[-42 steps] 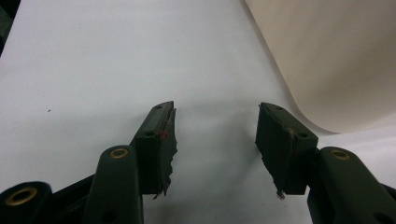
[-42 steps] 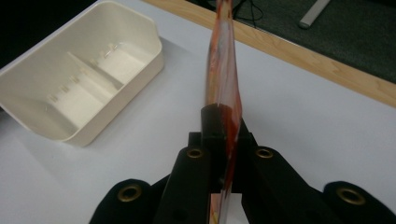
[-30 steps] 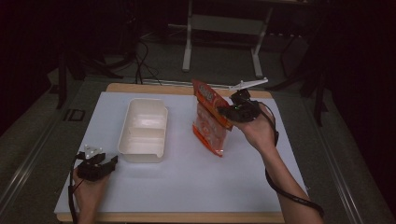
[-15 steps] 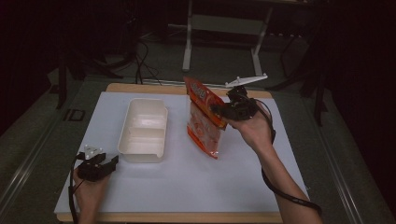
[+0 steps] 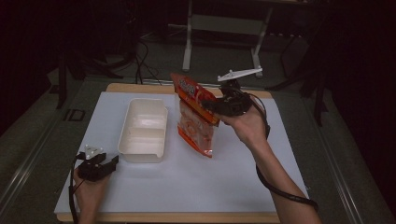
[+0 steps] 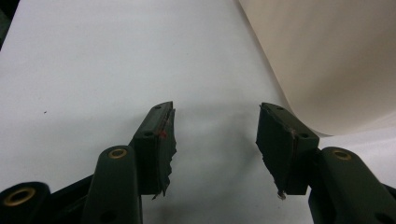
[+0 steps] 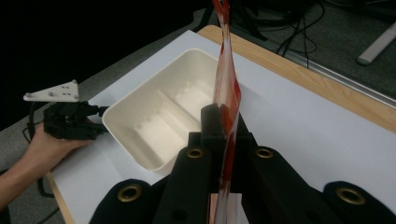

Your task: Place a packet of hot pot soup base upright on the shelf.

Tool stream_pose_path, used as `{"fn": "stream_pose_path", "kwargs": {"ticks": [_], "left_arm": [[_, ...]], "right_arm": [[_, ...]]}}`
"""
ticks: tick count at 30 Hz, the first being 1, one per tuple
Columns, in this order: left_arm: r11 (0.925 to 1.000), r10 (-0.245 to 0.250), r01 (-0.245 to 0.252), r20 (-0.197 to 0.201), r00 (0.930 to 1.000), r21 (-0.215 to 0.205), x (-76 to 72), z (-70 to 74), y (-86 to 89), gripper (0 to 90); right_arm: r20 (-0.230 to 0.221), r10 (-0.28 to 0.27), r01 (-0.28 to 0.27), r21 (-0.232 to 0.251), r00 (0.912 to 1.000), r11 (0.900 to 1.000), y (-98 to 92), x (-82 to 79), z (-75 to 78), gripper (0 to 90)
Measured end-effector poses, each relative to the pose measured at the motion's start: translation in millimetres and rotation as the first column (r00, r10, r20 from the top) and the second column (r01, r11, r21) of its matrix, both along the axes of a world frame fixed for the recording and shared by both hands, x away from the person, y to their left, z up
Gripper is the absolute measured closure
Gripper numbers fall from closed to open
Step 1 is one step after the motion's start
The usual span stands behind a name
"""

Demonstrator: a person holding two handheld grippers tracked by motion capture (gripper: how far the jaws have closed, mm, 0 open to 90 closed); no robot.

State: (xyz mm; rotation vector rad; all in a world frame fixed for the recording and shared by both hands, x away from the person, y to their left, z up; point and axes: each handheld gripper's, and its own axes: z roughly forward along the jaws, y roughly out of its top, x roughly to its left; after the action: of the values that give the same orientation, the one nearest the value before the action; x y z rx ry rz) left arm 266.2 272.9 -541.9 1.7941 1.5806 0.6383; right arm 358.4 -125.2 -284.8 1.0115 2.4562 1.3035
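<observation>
Cream two-compartment tray (image 5: 142,130) sits empty on the desk (image 5: 243,177); orange snack bag (image 5: 196,116) is clamped at its 3 o'clock by right claw (image 5: 208,105); left claw (image 5: 106,163) is released.

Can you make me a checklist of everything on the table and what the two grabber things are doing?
Surface: white table, wooden edge.
Job's things: orange snack bag held up in the air; empty cream tub with two compartments beside it.
Clutter: nothing seen.
Grippers: right gripper jaws shut on the bag; left gripper resting on the table near the tub, jaws open, empty.
Cables: one trails from each gripper.
Surroundings: dark room, metal stand and floor cables behind the table.
</observation>
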Motion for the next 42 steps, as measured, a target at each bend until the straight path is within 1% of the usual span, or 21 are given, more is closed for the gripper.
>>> {"fn": "stream_pose_path", "kwargs": {"ticks": [4, 5, 7, 11, 12, 14, 15, 17, 18, 19, 21, 24, 25, 26, 27, 28, 31, 32, 36, 37, 42], "left_arm": [[1.0, -0.002, 0.002, -0.001, 1.0, 0.003, 0.1, -0.1, -0.5, 46.9], [1.0, -0.001, 0.001, -0.001, 1.0, 0.004, 0.1, -0.1, -0.6, 46.9], [1.0, -0.002, 0.002, -0.003, 1.0, 0.007, 0.2, -0.1, -0.8, 46.9], [1.0, -0.002, 0.002, -0.001, 1.0, 0.008, 0.0, 0.0, -0.9, 46.9], [1.0, -0.003, 0.003, 0.0, 1.0, 0.007, 0.0, 0.0, -0.9, 46.9], [1.0, -0.001, 0.001, 0.004, 1.0, 0.005, -0.2, 0.0, -1.1, 46.9], [1.0, -0.001, 0.001, 0.005, 1.0, 0.005, -0.2, 0.0, -1.2, 46.9], [1.0, -0.001, 0.001, 0.005, 1.0, 0.006, -0.3, 0.1, -1.3, 46.9], [1.0, -0.001, 0.001, 0.005, 1.0, 0.006, -0.3, 0.1, -1.3, 46.9], [1.0, -0.003, 0.003, 0.004, 1.0, 0.007, -0.3, 0.2, -1.2, 46.9], [1.0, -0.004, 0.004, 0.004, 1.0, 0.006, -0.3, 0.2, -1.2, 46.9], [1.0, -0.006, 0.006, 0.007, 1.0, 0.004, -0.2, 0.4, -1.8, 46.9], [0.9999, -0.011, 0.011, 0.004, 0.9999, 0.007, -0.1, 0.6, -1.9, 46.9], [0.9999, -0.012, 0.012, 0.006, 0.9999, 0.01, 0.3, 0.3, -2.7, 46.9], [0.9999, -0.012, 0.012, 0.006, 0.9999, 0.01, 0.3, 0.3, -2.7, 46.9], [0.9998, -0.014, 0.014, 0.006, 0.9999, 0.011, 0.4, 0.3, -2.9, 46.9], [0.9998, -0.014, 0.014, 0.006, 0.9999, 0.012, 0.6, 0.3, -3.3, 46.9], [0.9998, -0.014, 0.014, 0.006, 0.9999, 0.012, 0.7, 0.2, -3.5, 46.9], [0.9998, -0.016, 0.016, 0.005, 0.9999, 0.014, 0.7, 0.3, -3.7, 46.8], [0.9997, -0.019, 0.019, 0.005, 0.9998, 0.015, 0.9, 0.3, -4.1, 46.8], [0.9995, -0.026, 0.026, 0.005, 0.9996, 0.018, 1.3, 0.4, -5.3, 46.8]], "right_arm": [[0.005, 0.021, -0.022, 0.018, 0.9998, 1.0, 7.9, -2.4, 9.3, 90.0], [0.005, 0.021, -0.022, 0.018, 0.9998, 1.0, 7.9, -2.4, 9.3, 90.0], [0.016, 0.027, -0.028, 0.032, 0.9995, 0.999, 13.7, -4.2, 14.1, 90.0], [0.014, 0.04, -0.041, 0.054, 0.9991, 0.998, 19.2, -4.9, 16.7, 90.0], [0.019, 0.047, -0.048, 0.057, 0.9987, 0.997, 23.8, -5.4, 17.7, 90.0], [0.018, 0.05, -0.051, 0.057, 0.9986, 0.997, 26.3, -5.9, 18.3, 90.0], [0.022, 0.062, -0.063, 0.057, 0.9978, 0.996, 31.3, -6.6, 19.3, 90.0], [0.023, 0.067, -0.068, 0.06, 0.9975, 0.996, 36.6, -7.2, 20.4, 90.0], [0.023, 0.067, -0.068, 0.06, 0.9975, 0.996, 36.6, -7.2, 20.4, 90.0], [0.025, 0.075, -0.076, 0.063, 0.9969, 0.995, 41.9, -7.7, 21.2, 90.0], [0.027, 0.081, -0.082, 0.065, 0.9964, 0.994, 44.5, -7.9, 21.3, 90.0], [0.031, 0.1, -0.102, 0.07, 0.9945, 0.992, 55.4, -9.3, 20.1, 90.0], [0.031, 0.1, -0.102, 0.07, 0.9945, 0.992, 55.4, -9.3, 20.1, 90.0], [0.032, 0.11, -0.112, 0.067, 0.9934, 0.991, 61.0, -9.8, 19.0, 90.0], [0.032, 0.11, -0.112, 0.067, 0.9934, 0.991, 61.0, -9.8, 19.0, 90.0], [0.037, 0.12, -0.122, 0.059, 0.9921, 0.991, 66.3, -10.3, 18.2, 90.0], [0.041, 0.13, -0.132, 0.057, 0.9907, 0.99, 70.9, -10.5, 17.2, 90.0], [0.041, 0.135, -0.137, 0.055, 0.9899, 0.989, 75.6, -10.5, 16.3, 90.0], [0.043, 0.143, -0.145, 0.052, 0.9887, 0.988, 80.4, -10.3, 15.0, 90.0], [0.046, 0.152, -0.154, 0.045, 0.9873, 0.987, 88.3, -9.6, 12.6, 90.0], [0.054, 0.159, -0.161, 0.033, 0.9857, 0.986, 102.4, -8.1, 7.8, 90.0]]}}
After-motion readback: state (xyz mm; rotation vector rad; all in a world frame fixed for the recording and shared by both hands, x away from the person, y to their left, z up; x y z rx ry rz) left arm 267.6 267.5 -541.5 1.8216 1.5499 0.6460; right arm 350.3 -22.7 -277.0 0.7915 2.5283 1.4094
